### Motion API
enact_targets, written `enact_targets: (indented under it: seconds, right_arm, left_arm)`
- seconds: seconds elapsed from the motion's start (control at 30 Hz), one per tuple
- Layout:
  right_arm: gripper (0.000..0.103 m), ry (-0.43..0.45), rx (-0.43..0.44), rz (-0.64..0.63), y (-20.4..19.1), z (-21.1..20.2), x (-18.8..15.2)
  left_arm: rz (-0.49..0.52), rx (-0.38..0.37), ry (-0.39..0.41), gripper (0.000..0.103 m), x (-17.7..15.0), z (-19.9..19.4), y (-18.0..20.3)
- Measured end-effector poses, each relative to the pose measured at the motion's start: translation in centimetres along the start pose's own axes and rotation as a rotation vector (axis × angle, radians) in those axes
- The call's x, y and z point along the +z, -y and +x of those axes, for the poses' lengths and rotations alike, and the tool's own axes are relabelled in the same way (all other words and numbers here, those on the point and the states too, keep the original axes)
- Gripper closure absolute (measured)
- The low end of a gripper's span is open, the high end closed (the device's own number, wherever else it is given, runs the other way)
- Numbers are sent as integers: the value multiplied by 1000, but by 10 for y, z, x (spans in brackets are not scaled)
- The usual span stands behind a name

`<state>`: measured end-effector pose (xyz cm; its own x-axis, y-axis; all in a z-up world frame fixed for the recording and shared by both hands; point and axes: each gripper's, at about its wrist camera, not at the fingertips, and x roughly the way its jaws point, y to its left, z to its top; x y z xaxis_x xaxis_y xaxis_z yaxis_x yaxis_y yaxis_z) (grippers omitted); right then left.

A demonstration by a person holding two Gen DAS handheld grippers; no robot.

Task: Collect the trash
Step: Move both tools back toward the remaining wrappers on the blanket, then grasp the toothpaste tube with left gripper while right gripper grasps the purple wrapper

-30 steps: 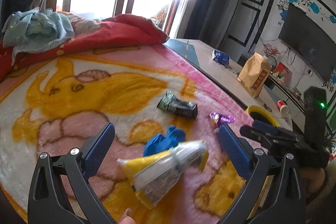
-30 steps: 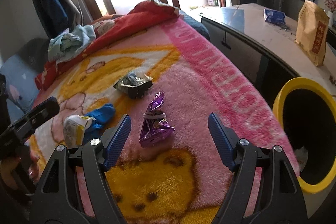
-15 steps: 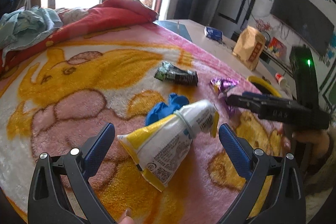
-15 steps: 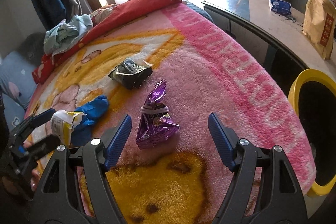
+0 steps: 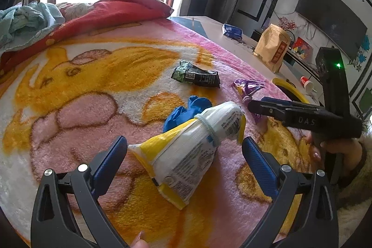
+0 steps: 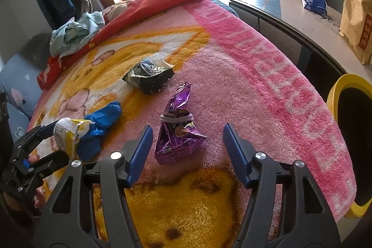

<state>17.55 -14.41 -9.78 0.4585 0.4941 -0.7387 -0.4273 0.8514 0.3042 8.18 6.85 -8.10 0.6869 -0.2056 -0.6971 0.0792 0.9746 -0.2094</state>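
Note:
A white and yellow snack bag (image 5: 188, 152) tied with a band lies on the pink blanket between the fingers of my open left gripper (image 5: 184, 155); it also shows in the right wrist view (image 6: 67, 134). A blue glove (image 5: 186, 112) lies just behind it. A purple wrapper (image 6: 177, 131) lies between the fingers of my open right gripper (image 6: 188, 145); it also shows in the left wrist view (image 5: 248, 86). A black-green wrapper (image 6: 148, 76) lies farther back. A yellow bin (image 6: 348, 138) stands off the bed's right edge.
A red quilt (image 5: 104, 13) and a light blue cloth (image 6: 74, 31) are piled at the far end of the bed. A white table (image 6: 302, 13) to the right holds a brown paper bag (image 6: 357, 24) and a blue packet (image 6: 313, 2).
Both grippers have moved forward and lower: the white and yellow bag now sits between the left fingers, the purple wrapper between the right fingers. Both stay open.

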Motion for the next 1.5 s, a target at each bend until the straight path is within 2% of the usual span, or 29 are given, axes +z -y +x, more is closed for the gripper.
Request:
enact_targets:
  seconds: [0.03,0.07,0.13,0.27,0.57,0.6,0.63,0.67,0.77,1.07,1.5]
  right_arm:
    - [49,0,0,1,0,0,0]
    - [51,-1,0,3,1,0,0]
    - [52,-3,1,5,2,0,-1]
    - [57,-5,0,7,2,-1,-2]
    - [70,-13,10,-1,0,-1,-3]
    - [70,-12,9,-2,0,-2,-3]
    - [70,-10,9,-5,-1,-3,-3]
    - [71,-9,10,-5,-1,-3,-3]
    - [71,2,10,-8,-2,-7,-2]
    - [72,41,12,8,7,-26,4]
    - [72,126,-40,56,38,-65,12]
  left_arm:
    - [8,4,-2,9,-1,-1,-1]
    - [12,6,-7,16,-2,-1,-2]
    - [2,8,-22,25,-4,1,-7]
    - [-18,-12,-28,30,-5,0,-12]
    - [-7,-11,-31,32,-3,5,-6]
    - [-5,-8,-32,34,-2,6,-6]
    - [-6,-8,-32,44,-2,6,-6]
    - [-7,-4,-32,48,-2,6,-7]
    - [-21,-11,-31,52,-1,6,-9]
    - [-53,-32,51,56,15,-18,-4]
    - [0,-95,120,55,48,-22,35]
